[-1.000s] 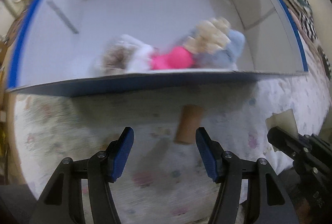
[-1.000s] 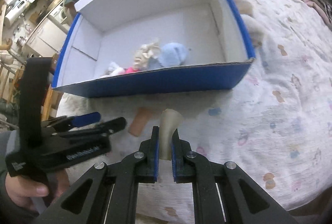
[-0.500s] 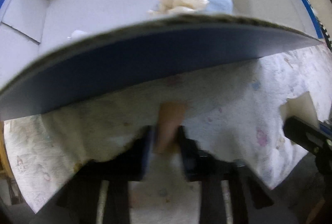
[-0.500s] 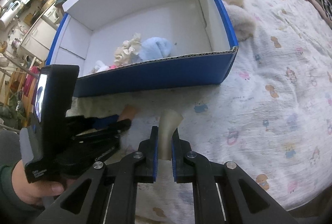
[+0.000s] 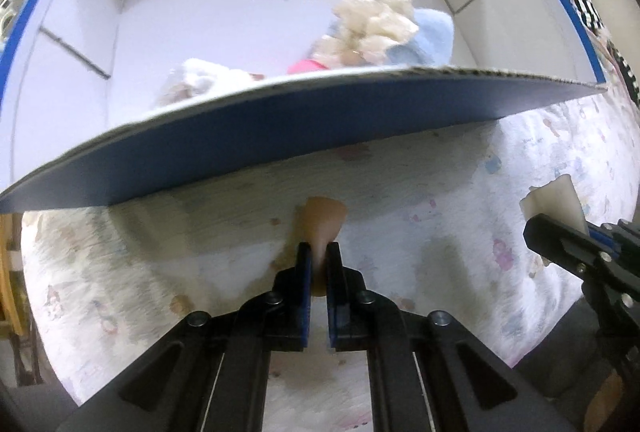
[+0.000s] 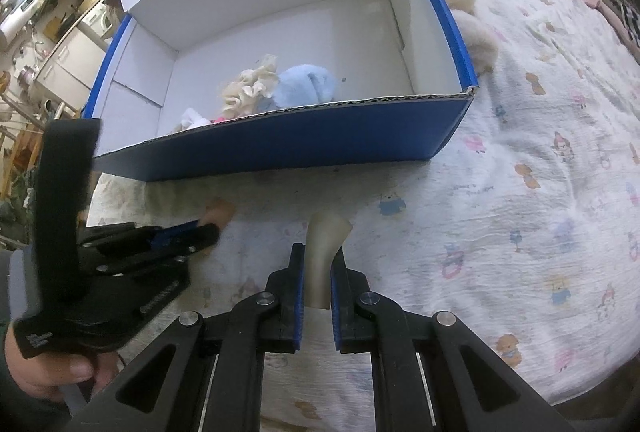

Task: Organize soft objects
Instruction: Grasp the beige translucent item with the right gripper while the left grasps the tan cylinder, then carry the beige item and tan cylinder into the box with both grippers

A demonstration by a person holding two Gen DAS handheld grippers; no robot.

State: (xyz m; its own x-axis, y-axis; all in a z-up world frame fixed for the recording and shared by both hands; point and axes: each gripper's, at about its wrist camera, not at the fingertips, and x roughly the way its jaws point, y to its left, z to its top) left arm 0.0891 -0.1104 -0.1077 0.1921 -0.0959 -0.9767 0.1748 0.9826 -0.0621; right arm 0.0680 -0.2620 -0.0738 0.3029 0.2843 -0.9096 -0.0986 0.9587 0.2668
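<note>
My left gripper (image 5: 319, 252) is shut on a tan soft piece (image 5: 323, 222) that lies on the printed bedsheet just in front of the blue box (image 5: 280, 136). My right gripper (image 6: 318, 256) is shut on a cream soft piece (image 6: 325, 240), also in front of the box (image 6: 280, 144). In the right wrist view the left gripper (image 6: 208, 230) shows at the left, pinching the tan piece (image 6: 218, 212). In the left wrist view the right gripper (image 5: 536, 228) shows at the right edge with the cream piece (image 5: 556, 198). Inside the box lie a cream plush (image 6: 250, 88), a light blue plush (image 6: 306, 86), a pink item (image 5: 306, 66) and a white plush (image 5: 200, 80).
The box has white inner walls and stands on a bed covered by a cartoon-print sheet (image 6: 540, 192). A beige fluffy item (image 6: 480, 40) lies against the box's right outer side. A person's hand (image 6: 48, 372) holds the left gripper. Kitchen furniture (image 6: 60, 32) stands beyond the bed at far left.
The left gripper's jaws, wide apart a second ago, came down over the tan piece and closed on it. The right gripper kept its grip on the cream piece.
</note>
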